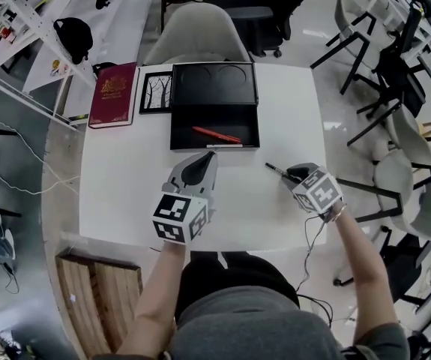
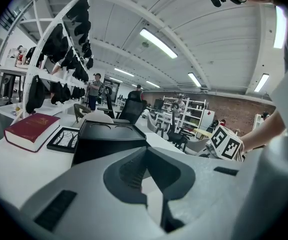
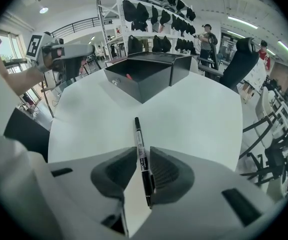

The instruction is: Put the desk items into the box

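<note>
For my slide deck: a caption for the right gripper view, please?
Right gripper clamps a black marker on the white table, open black box with red pen beyond.

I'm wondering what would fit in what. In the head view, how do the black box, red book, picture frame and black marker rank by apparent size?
1. black box, lying open, largest by far
2. red book
3. picture frame, clearly smaller than the book
4. black marker, smallest, though its near end is hidden
</note>
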Tool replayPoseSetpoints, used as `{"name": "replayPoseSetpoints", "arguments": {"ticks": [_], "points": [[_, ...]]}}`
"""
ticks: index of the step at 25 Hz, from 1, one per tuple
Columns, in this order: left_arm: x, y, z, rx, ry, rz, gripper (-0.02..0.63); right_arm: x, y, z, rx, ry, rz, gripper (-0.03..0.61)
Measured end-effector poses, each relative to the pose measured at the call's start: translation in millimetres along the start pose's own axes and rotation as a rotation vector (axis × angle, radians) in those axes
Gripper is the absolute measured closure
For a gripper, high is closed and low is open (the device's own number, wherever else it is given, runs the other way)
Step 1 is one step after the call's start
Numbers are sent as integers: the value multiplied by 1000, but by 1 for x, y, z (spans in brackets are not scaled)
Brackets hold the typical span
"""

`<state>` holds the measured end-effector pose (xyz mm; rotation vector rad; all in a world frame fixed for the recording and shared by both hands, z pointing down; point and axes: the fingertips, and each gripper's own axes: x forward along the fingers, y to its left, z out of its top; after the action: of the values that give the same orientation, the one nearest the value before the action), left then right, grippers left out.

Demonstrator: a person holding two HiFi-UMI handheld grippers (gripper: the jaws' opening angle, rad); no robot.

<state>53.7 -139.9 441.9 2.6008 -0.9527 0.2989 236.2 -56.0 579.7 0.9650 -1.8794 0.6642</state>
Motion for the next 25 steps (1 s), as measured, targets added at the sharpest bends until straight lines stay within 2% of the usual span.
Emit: {"name": "replayPoseSetpoints", "arguments": {"ticks": [25], "points": [[-5,-5,2,10,-7,21,607,2,7,1,-79,30,12,531]]}}
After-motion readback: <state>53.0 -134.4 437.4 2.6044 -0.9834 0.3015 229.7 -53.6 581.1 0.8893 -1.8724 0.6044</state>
